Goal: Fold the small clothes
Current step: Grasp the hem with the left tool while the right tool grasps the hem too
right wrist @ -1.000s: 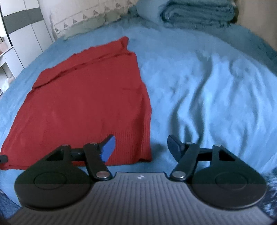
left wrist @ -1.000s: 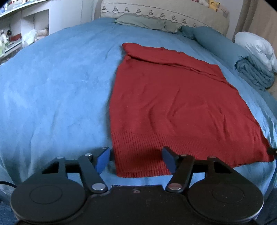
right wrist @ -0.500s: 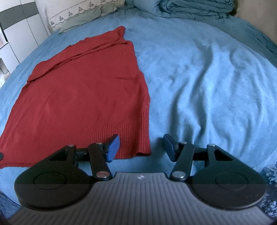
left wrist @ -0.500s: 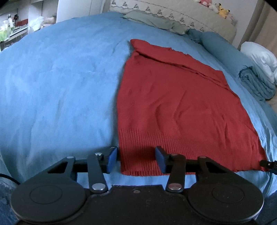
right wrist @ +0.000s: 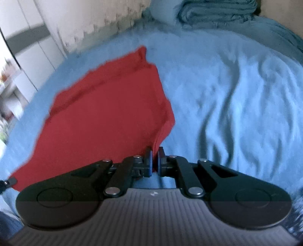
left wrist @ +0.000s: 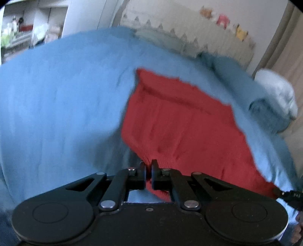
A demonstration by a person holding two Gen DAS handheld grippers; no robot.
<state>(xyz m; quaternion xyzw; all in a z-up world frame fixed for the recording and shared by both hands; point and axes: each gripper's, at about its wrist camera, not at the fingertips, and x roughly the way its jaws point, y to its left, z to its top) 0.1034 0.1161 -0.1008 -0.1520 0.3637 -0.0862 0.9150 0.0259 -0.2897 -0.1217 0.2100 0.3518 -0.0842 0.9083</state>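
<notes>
A red knit garment (left wrist: 181,121) lies on the blue bedspread (left wrist: 60,106), its sleeves folded in. My left gripper (left wrist: 148,166) is shut on the garment's near left hem corner and has it raised off the bed. My right gripper (right wrist: 155,154) is shut on the garment's (right wrist: 106,113) near right hem corner, also lifted. The tip of the right gripper (left wrist: 284,193) shows at the right edge of the left wrist view. The tip of the left gripper (right wrist: 9,181) shows at the left edge of the right wrist view. Both views are blurred by motion.
A folded blue blanket (right wrist: 217,11) and a white pillow (left wrist: 278,90) lie at the far end of the bed. A lace-trimmed headboard cover (left wrist: 189,34) runs behind. Shelves (left wrist: 20,32) and a white cabinet (right wrist: 28,49) stand to the left. The bedspread (right wrist: 236,90) is wrinkled at the right.
Both grippers have shut on the hem corners they straddled while open. The near hem has risen off the bed and both cameras have tilted upward.
</notes>
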